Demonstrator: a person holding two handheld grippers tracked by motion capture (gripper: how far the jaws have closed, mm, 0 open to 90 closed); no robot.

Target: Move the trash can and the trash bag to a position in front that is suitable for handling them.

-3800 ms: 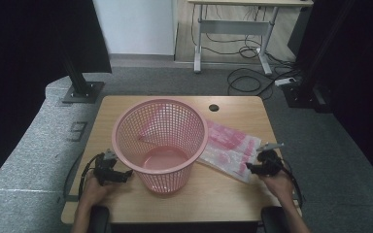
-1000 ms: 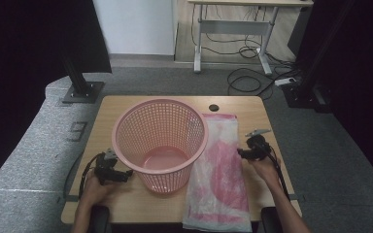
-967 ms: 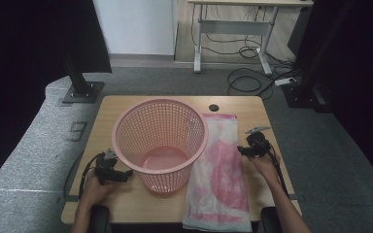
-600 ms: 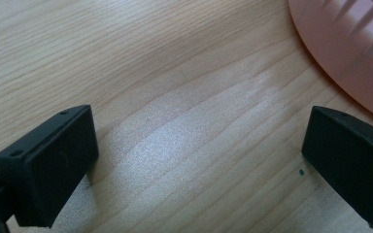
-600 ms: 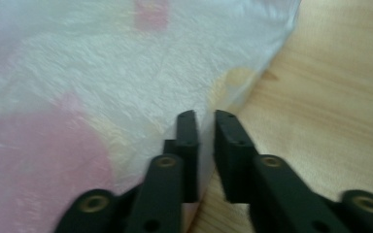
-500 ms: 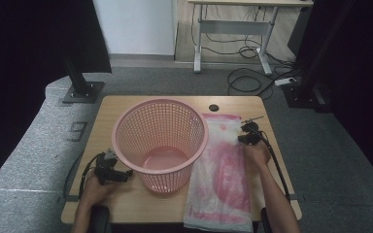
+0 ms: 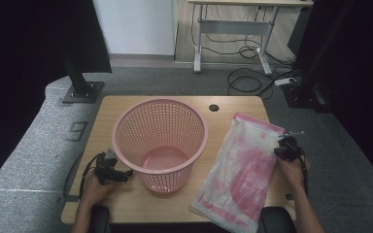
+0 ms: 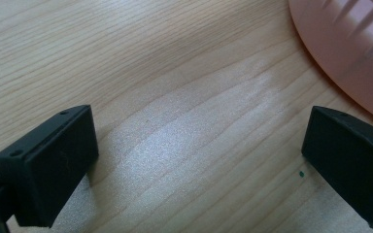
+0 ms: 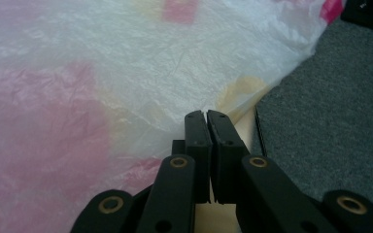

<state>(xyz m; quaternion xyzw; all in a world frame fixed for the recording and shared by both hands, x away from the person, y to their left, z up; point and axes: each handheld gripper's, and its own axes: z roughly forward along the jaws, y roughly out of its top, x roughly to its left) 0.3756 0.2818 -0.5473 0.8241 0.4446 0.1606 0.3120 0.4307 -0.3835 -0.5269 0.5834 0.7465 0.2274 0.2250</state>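
Note:
A pink mesh basket [image 7: 175,177] stands upright on the wooden table [image 7: 226,114]; its base [image 8: 349,58] also shows in the left gripper view. A pink-and-white plastic bag [image 7: 245,174] lies flat to its right, its near end hanging over the table's front edge. My right gripper [image 7: 278,151] sits at the bag's right edge, and its jaws [image 9: 206,114] are pressed together on that edge of the bag [image 9: 102,97]. My left gripper [image 7: 126,173] rests on the table just left of the basket's foot, open [image 8: 199,155] with bare wood between the jaws.
Grey carpet [image 9: 330,121] lies just past the table's right edge. A round cable hole [image 7: 214,108] is at the table's back. Black stands [image 7: 81,90] and a desk with cables [image 7: 243,77] stand beyond the table.
My right gripper moved back and then out to the right, and the bag's far end shifted right, away from the basket. The left gripper stayed put.

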